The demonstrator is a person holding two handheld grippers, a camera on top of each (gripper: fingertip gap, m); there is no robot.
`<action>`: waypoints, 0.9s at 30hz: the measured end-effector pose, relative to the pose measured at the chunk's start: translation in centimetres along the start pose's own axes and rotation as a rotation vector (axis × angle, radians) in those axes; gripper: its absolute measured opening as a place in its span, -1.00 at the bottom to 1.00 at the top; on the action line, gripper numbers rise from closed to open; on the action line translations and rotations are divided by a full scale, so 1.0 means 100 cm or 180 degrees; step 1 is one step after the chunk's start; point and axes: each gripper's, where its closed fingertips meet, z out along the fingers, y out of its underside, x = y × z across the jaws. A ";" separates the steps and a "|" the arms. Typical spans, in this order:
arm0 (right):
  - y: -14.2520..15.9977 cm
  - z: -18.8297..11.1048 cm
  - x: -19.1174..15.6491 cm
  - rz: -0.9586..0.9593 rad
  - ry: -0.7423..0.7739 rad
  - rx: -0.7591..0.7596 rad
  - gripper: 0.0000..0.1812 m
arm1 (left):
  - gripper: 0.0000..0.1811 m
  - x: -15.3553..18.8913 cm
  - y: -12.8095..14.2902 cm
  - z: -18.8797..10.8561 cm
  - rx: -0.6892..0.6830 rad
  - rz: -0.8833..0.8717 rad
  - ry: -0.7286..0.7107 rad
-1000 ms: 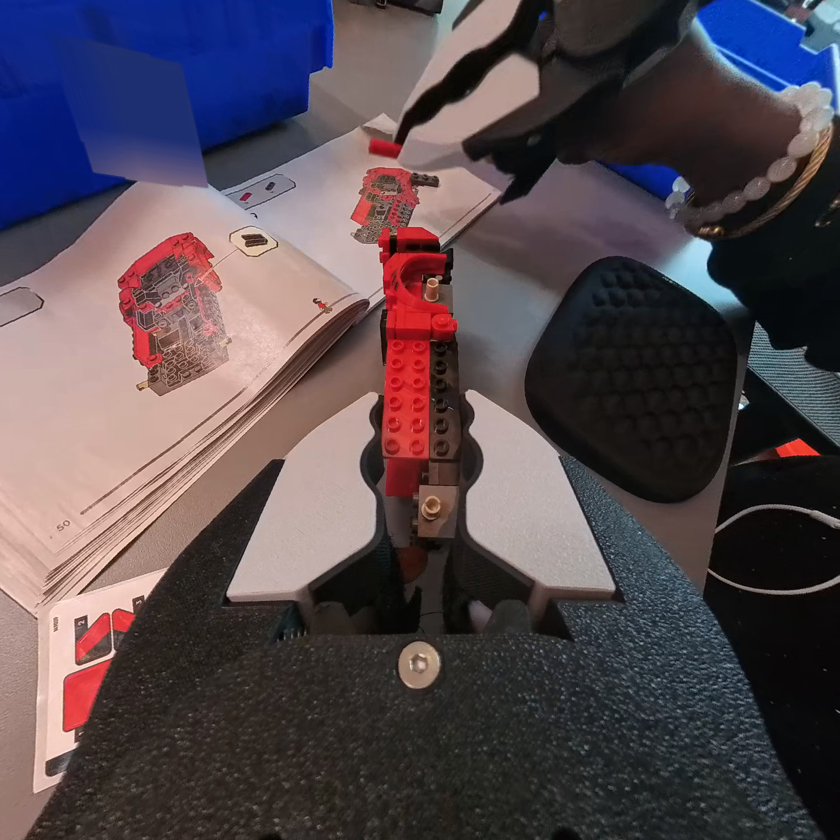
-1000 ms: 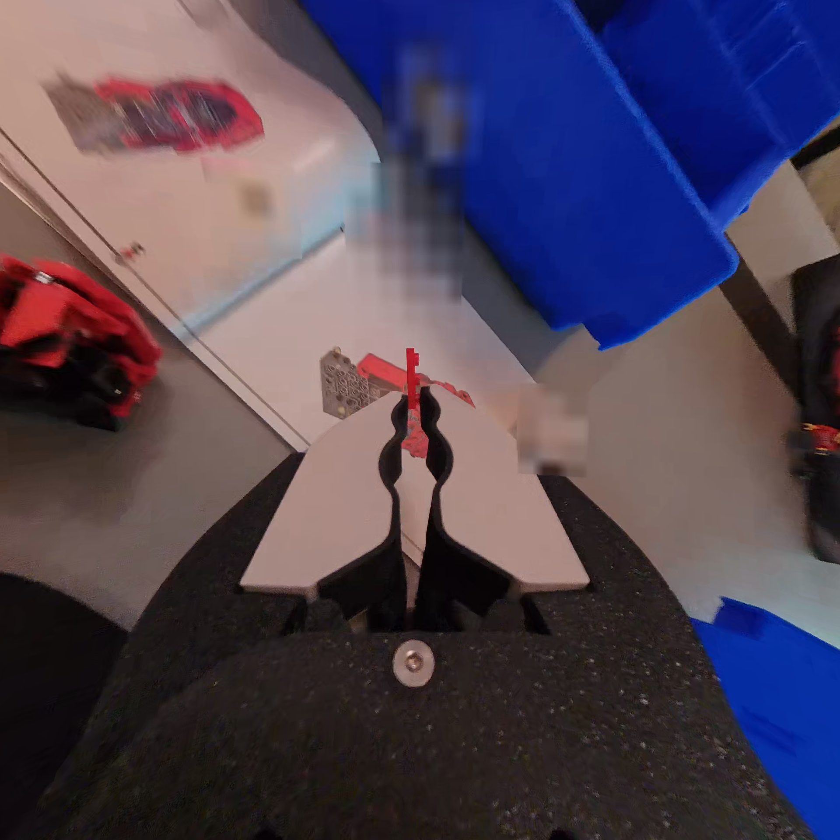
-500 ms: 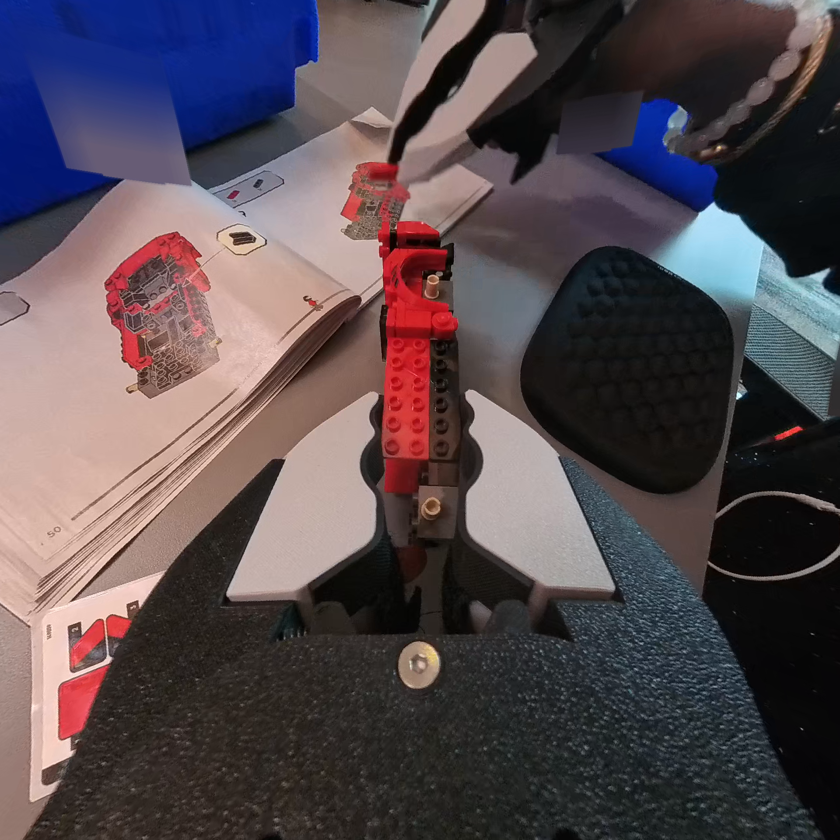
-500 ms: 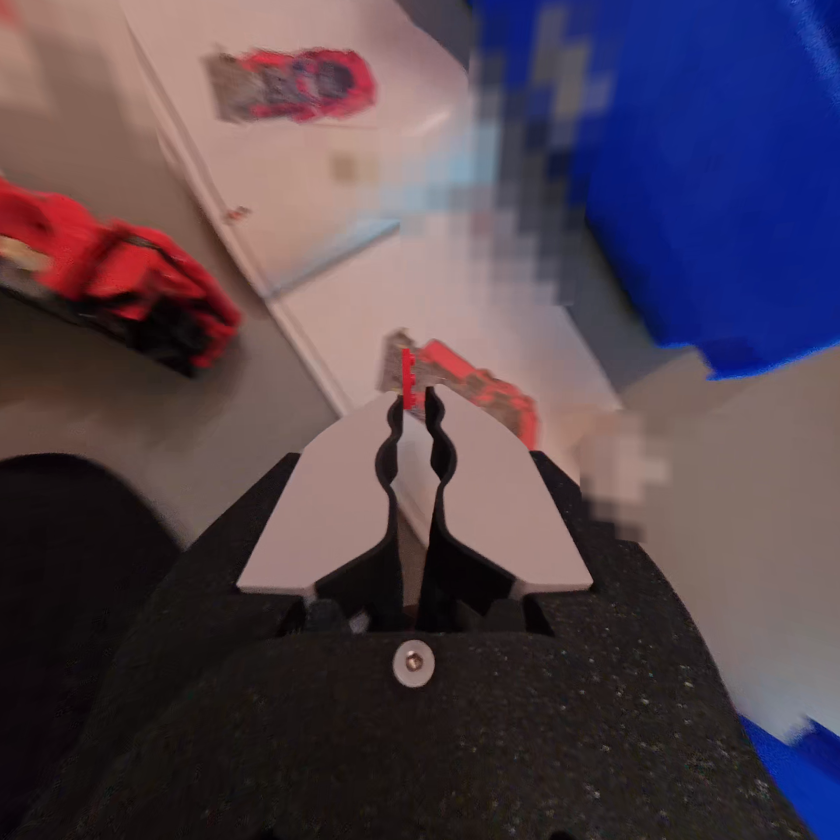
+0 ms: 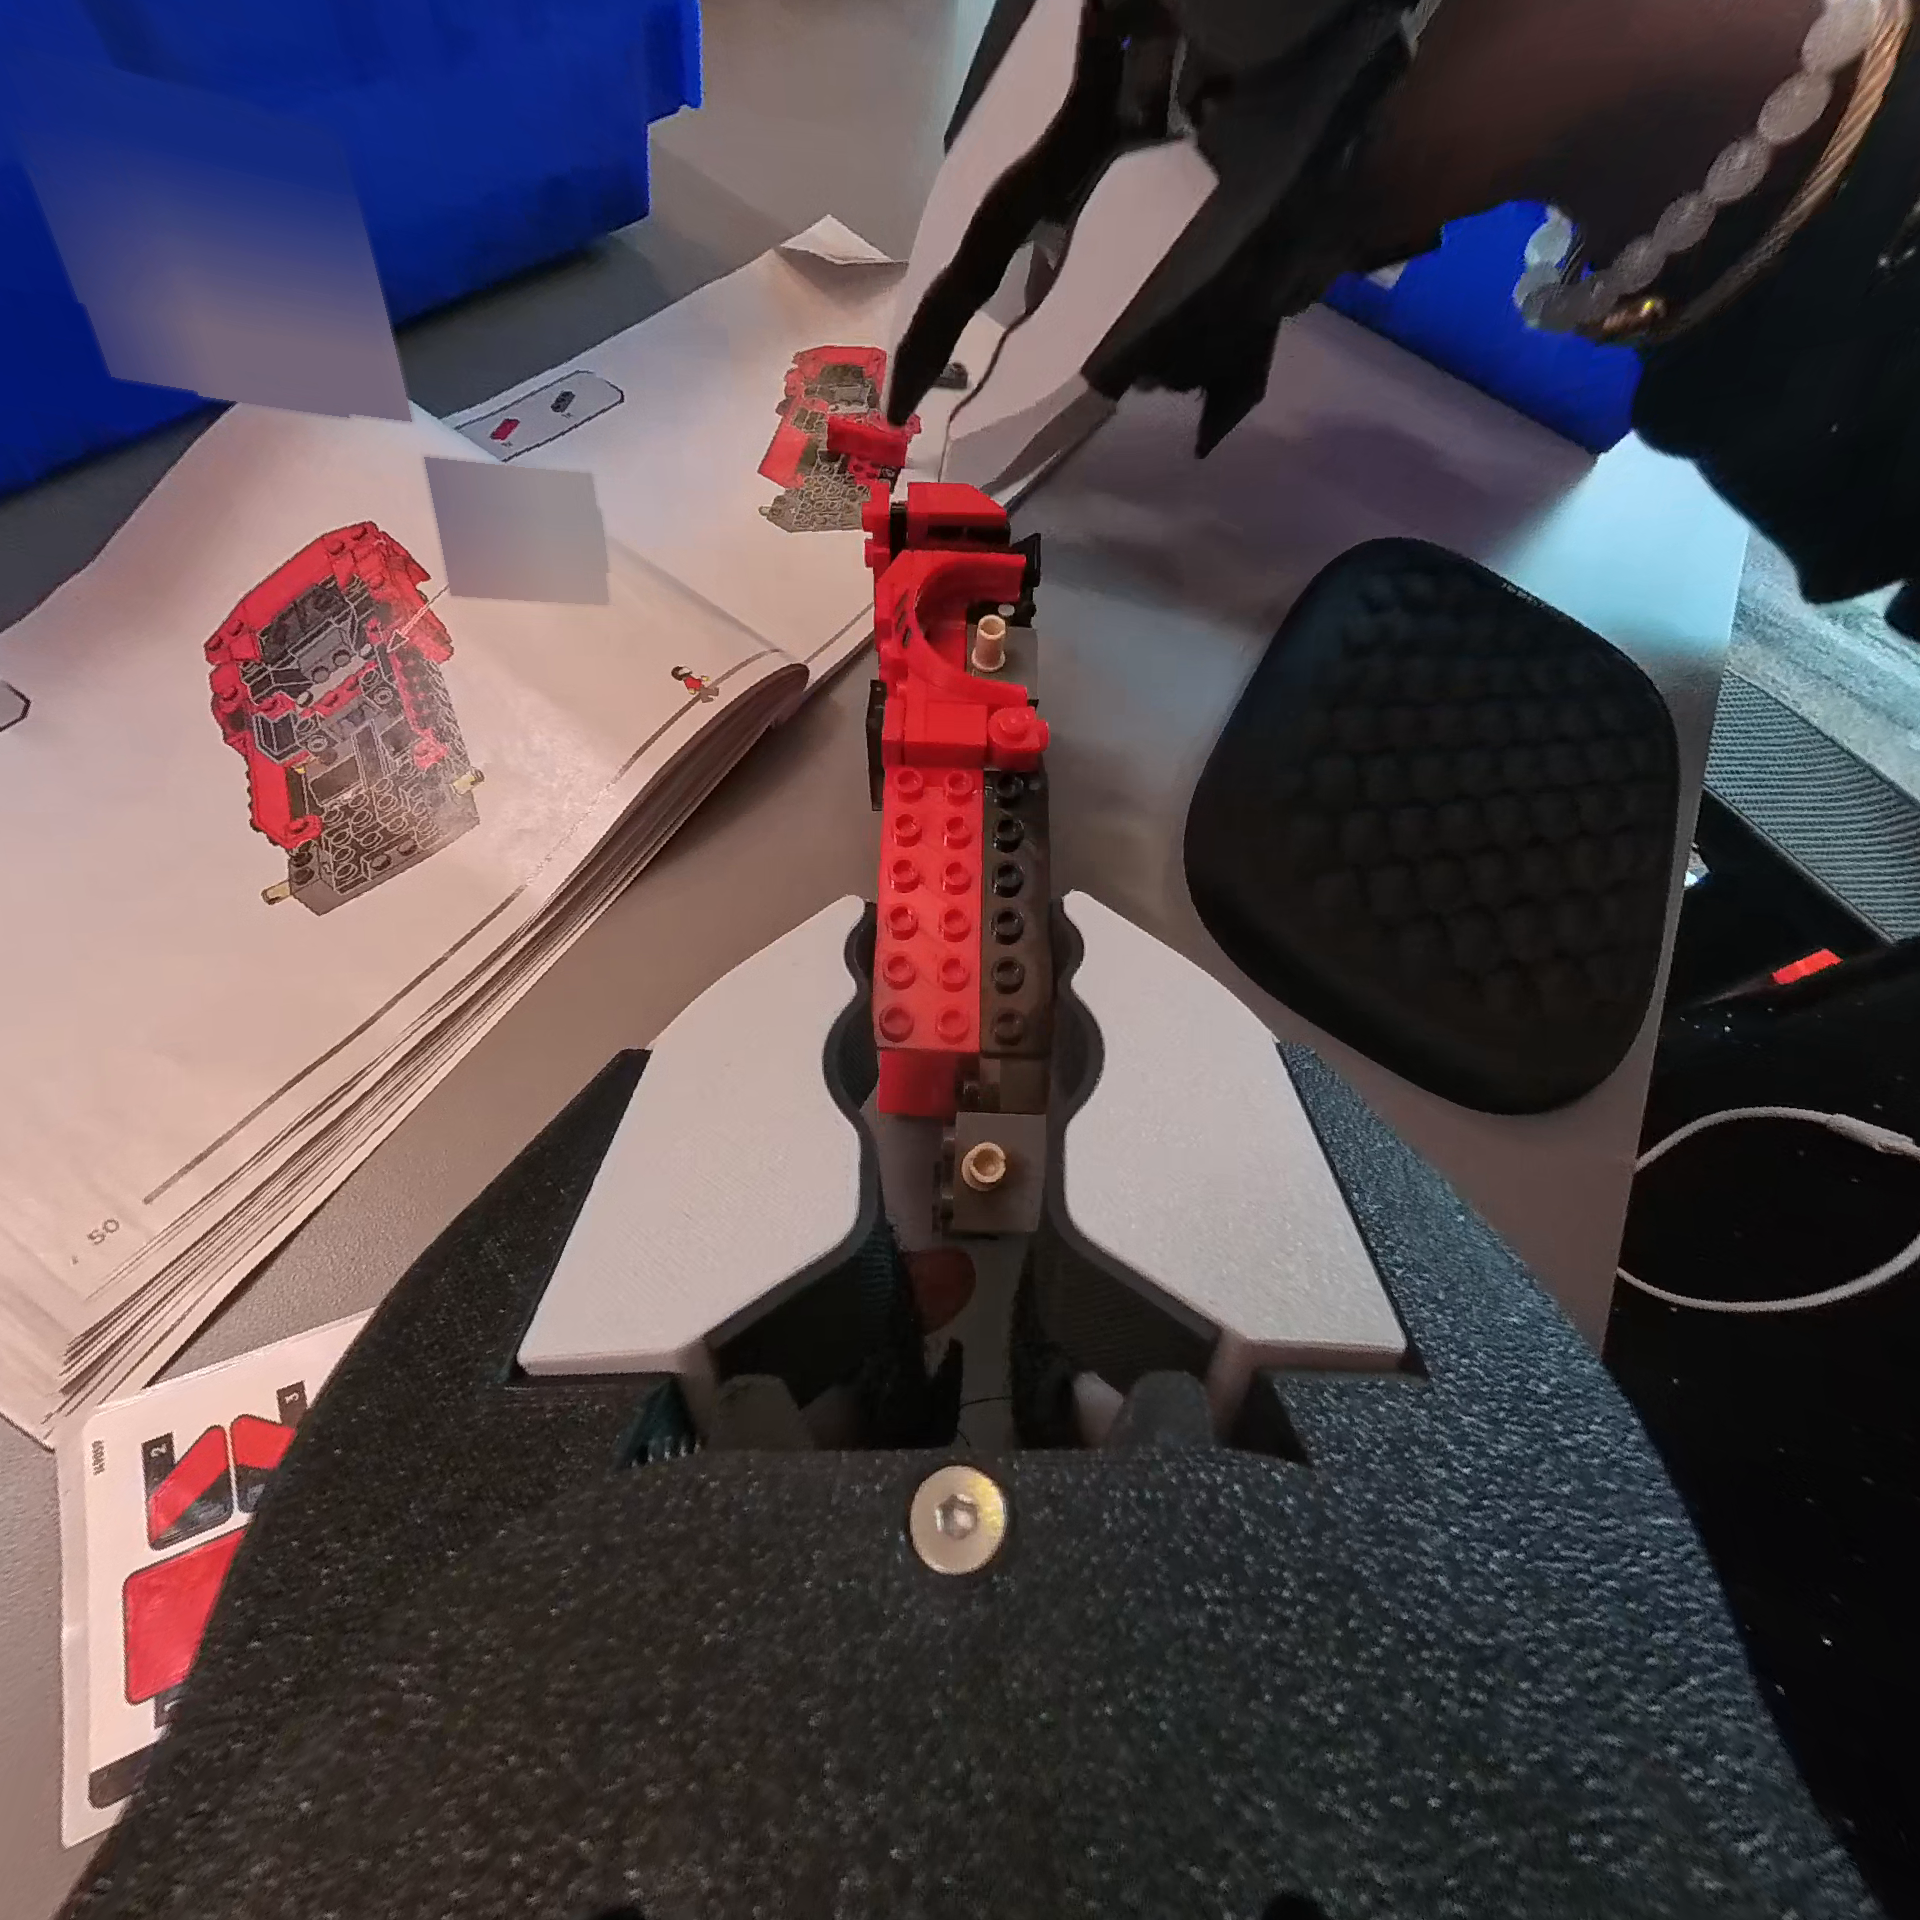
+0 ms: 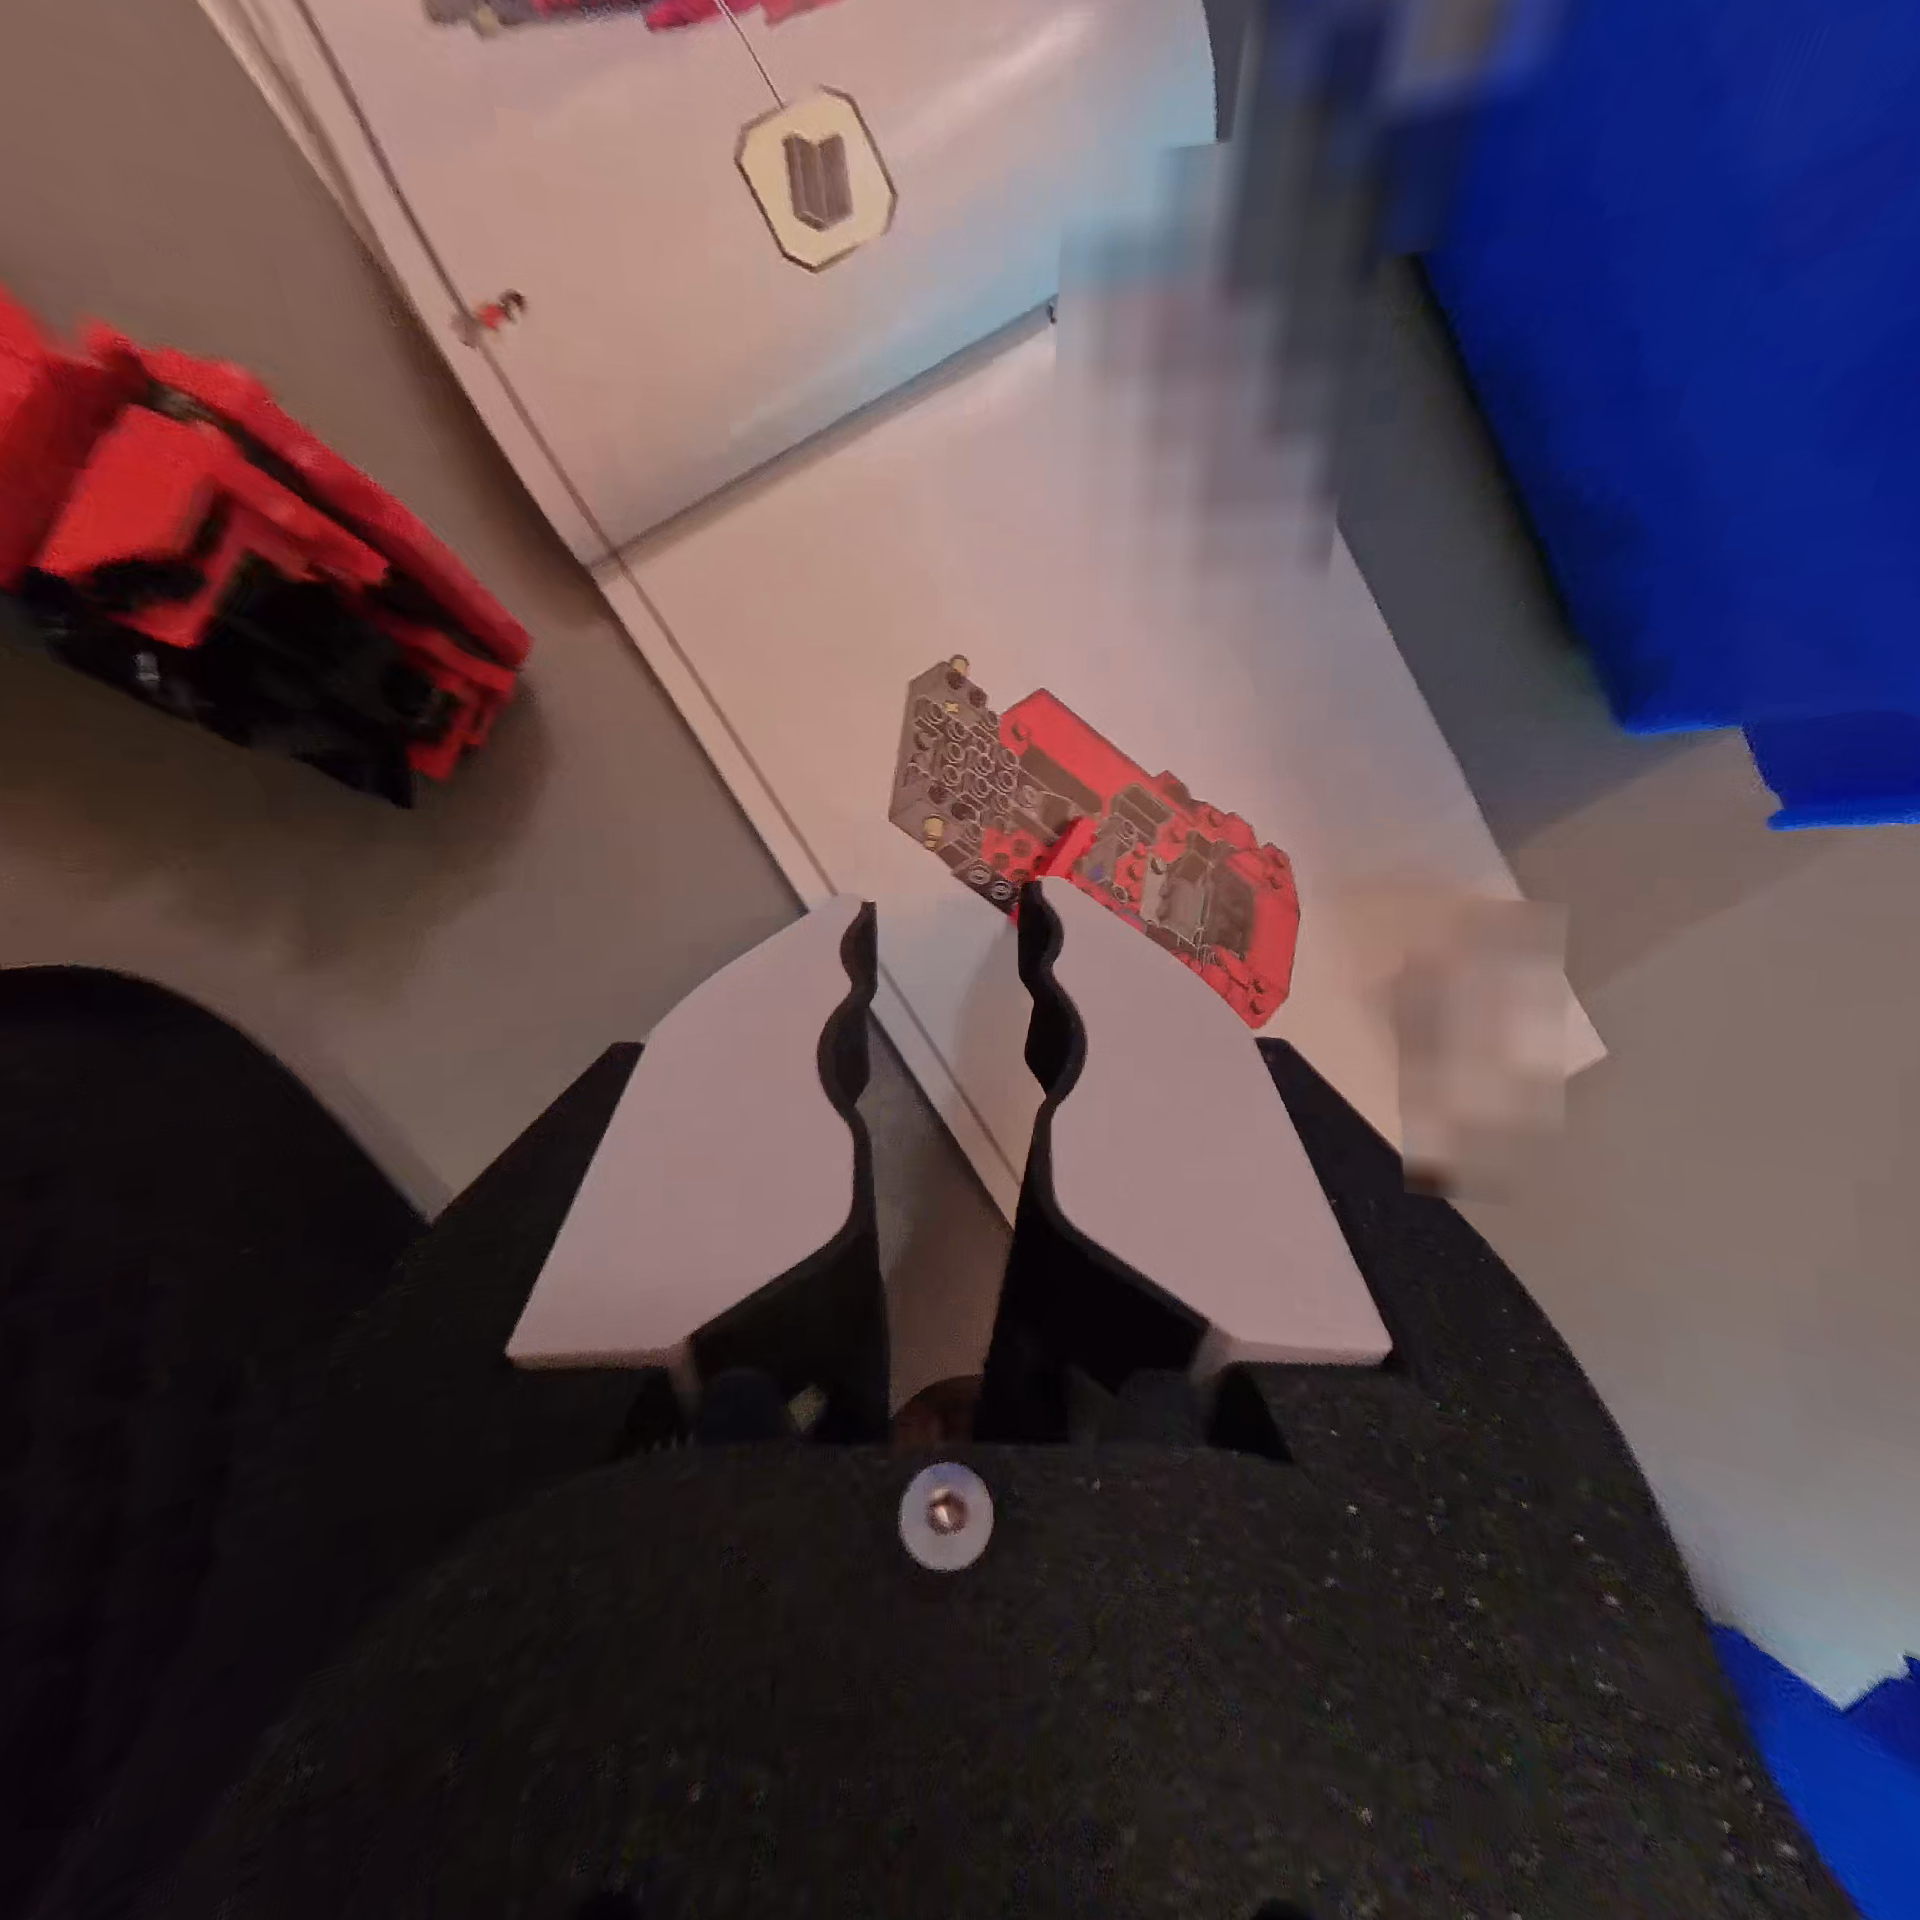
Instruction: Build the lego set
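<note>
Left wrist view: left tongs (image 5: 961,914) are clenched on the long red-and-black studded plastic lego car body (image 5: 940,790). They hold it by its near end, lifted over the grey matte surface (image 5: 1351,488) and pointing away. This probably keeps the far end free for adding parts. Two tan pegs stick out of its side. Right tongs (image 5: 987,416) come down from the top, with a person's hand and a bead bracelet behind them. A small flat red plastic lego piece (image 5: 871,436) sits at one tip, just above the far end of the body. Can't tell if it is touching or seated.

An open paper instruction booklet (image 5: 312,935) lies toward the surface's left edge. A glossy sticker sheet (image 5: 166,1538) is at the near-left corner. A black dimpled rubbery pad (image 5: 1434,831) lies by the right edge, and blue plastic bins (image 5: 416,125) stand along the far edge.

Right wrist view (blurry): right tongs (image 6: 948,904) are released, with a clear gap between the wavy black pads and nothing gripped in it. A speck of red by one tip may be the piece or booklet print, unclear. The booklet (image 6: 935,416) is below, the car body (image 6: 239,582) is at left and a blue bin (image 6: 1714,364) is at right.

Judgement: this is the piece-placement step, and the piece likely needs pressing down.
</note>
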 end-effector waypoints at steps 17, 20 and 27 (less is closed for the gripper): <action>-0.008 0.012 0.007 -0.1194 -0.0558 0.0134 -0.99 | -0.68 0.001 0.000 0.000 -0.0012 -0.0035 0.0064; -0.013 0.005 0.004 -0.1296 -0.0624 0.0121 -0.95 | -0.68 0.001 0.000 0.001 -0.0015 -0.0043 0.0080; -0.007 0.011 0.012 -0.1193 -0.0665 -0.0034 -0.76 | -0.68 0.001 0.000 0.001 -0.0011 -0.0037 0.0072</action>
